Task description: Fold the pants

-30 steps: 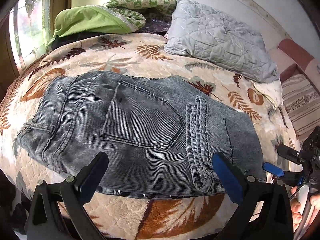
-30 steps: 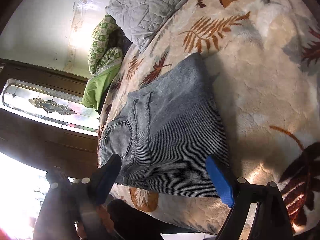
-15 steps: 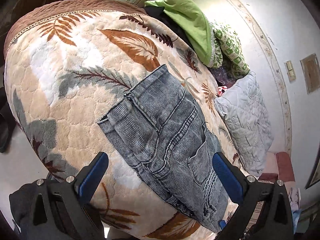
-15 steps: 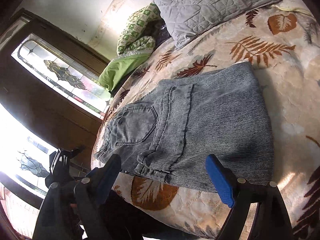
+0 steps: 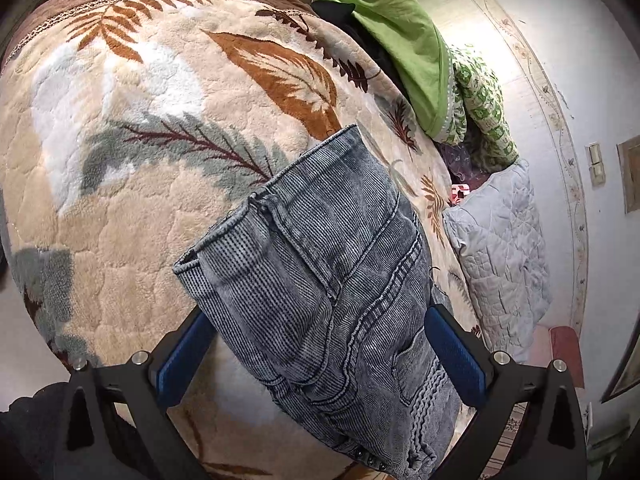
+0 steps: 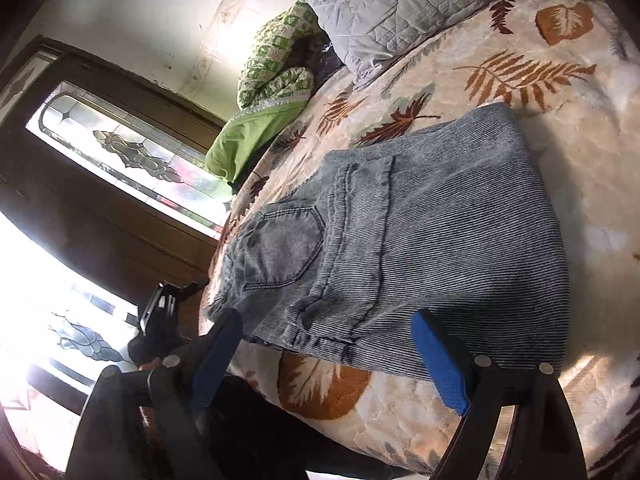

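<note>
Holding both claws wide open over the bed (image 5: 120, 208) — neither has hold of anything. Pants (image 5: 328, 280) lie folded flat on the leaf-print blanket. Left claw (image 5: 320, 356): the folded grey denim runs straight ahead between my two blue pads, which stand either side of it; can't tell if they touch the cloth. Right claw (image 6: 328, 360): pants (image 6: 400, 248) sit just ahead, back pocket toward my left finger, near edge of the fold between the pads. Grey quilted pillow (image 6: 420, 4) and green bedding (image 6: 256, 136) lie well beyond, far side of the bed.
</note>
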The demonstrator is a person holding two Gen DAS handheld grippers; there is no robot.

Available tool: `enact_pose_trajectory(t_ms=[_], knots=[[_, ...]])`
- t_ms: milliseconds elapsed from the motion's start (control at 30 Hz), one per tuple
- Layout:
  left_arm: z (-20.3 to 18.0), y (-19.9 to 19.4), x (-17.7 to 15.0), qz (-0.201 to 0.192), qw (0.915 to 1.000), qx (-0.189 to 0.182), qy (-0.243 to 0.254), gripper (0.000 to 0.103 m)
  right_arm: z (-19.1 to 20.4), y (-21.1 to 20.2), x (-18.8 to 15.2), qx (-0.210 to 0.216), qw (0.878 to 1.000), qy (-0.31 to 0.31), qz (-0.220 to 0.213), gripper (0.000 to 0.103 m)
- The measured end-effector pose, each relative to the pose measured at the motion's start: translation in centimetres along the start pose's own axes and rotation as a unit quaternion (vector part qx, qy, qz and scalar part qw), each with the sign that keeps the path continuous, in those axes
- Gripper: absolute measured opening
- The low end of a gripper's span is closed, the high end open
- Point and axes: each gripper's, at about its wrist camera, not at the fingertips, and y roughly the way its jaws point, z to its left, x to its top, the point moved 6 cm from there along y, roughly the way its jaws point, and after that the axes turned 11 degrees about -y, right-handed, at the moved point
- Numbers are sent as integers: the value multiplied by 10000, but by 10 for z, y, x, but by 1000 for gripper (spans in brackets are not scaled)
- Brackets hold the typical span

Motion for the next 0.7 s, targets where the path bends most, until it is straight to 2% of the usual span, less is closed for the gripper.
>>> enact_pose_trajectory(t_ms=[100,200,233,300,433,500,600,700], knots=[[2,1,1,34,10000,-61,-2,103,20,17,11,321,9994,60,100,88],[0,2,0,98,9998,-5,185,103,34,51,18,619,9969,-60,472,88],[-2,3,-2,109,9995,62,296,103,30,66,15,552,9962,-10,676,88],[-5,4,-5,106,9982,244,539,103,17,88,3,104,9937,156,1108,88],[-12,10,-14,-2,9909,806,1080,103,37,79,16,144,9957,-146,908,88],[-15,12,-18,-95,9866,1053,1243,103,46,77,22,1,9953,-396,879,88],[-18,16,-22,-159,9796,1363,1472,103,50,83,22,-125,9935,-546,990,88],[-19,18,-24,-204,9752,1518,1596,103,44,99,12,-228,9912,-493,1205,88]])
